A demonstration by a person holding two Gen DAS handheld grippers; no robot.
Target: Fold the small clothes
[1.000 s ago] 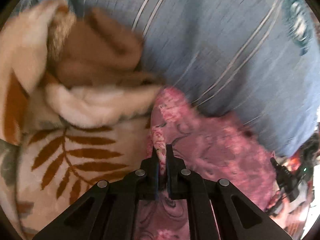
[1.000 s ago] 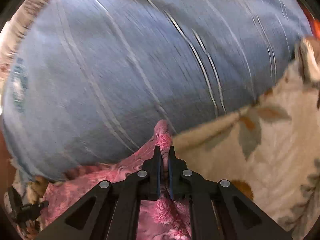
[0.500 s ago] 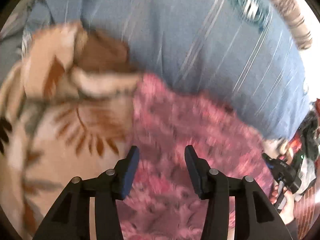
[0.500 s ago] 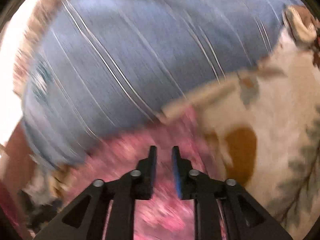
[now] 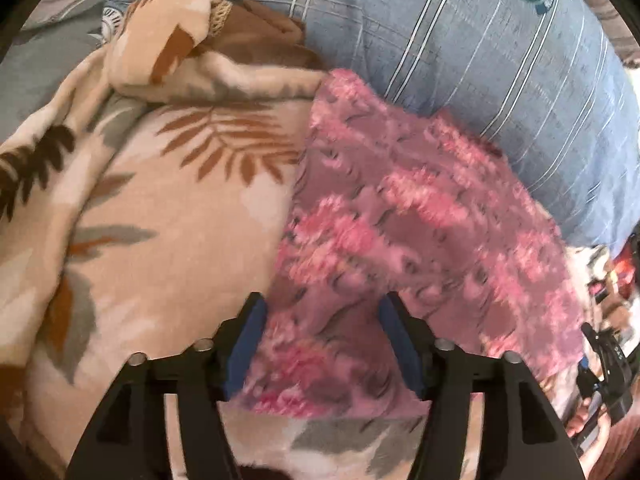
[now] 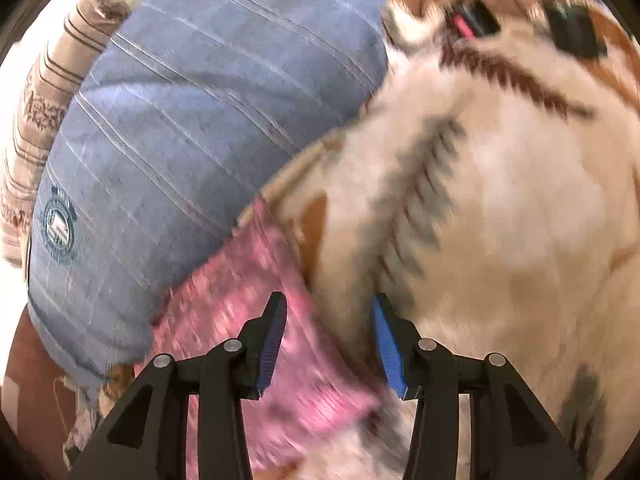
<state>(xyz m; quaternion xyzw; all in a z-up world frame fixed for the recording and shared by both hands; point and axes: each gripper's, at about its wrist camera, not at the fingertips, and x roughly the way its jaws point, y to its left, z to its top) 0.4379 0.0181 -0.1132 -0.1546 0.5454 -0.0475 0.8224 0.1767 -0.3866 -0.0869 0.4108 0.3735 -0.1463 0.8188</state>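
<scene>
1. Two grippers are in view, one from each wrist camera, and both have their fingers spread apart with nothing held between them.
2. From my left wrist camera, the left gripper (image 5: 320,312) hovers over a pink patterned cloth (image 5: 420,232). Its blue-padded fingers (image 5: 246,344) stand wide on either side of the near part of that cloth.
3. That pink cloth lies spread out and mostly flat on a cream blanket with a leaf print (image 5: 168,216). The far edge of the cloth rests against a blue pillow with thin white stripes (image 5: 460,48).
4. Beyond the blanket's bunched fold, a brown garment (image 5: 264,28) lies crumpled against the blue pillow.
5. From my right wrist camera, the right gripper (image 6: 328,316) sits over the right-hand edge of the pink cloth (image 6: 256,300), where it meets the leaf-print blanket (image 6: 500,200). The left finger is over the cloth and the right finger is over the blanket.
6. In this view the blue striped pillow (image 6: 192,104) fills the upper left, with a round crest badge (image 6: 58,224) printed on it.
7. Both views are smeared by motion blur, so fine detail of the cloth's pattern is hard for me to read.
</scene>
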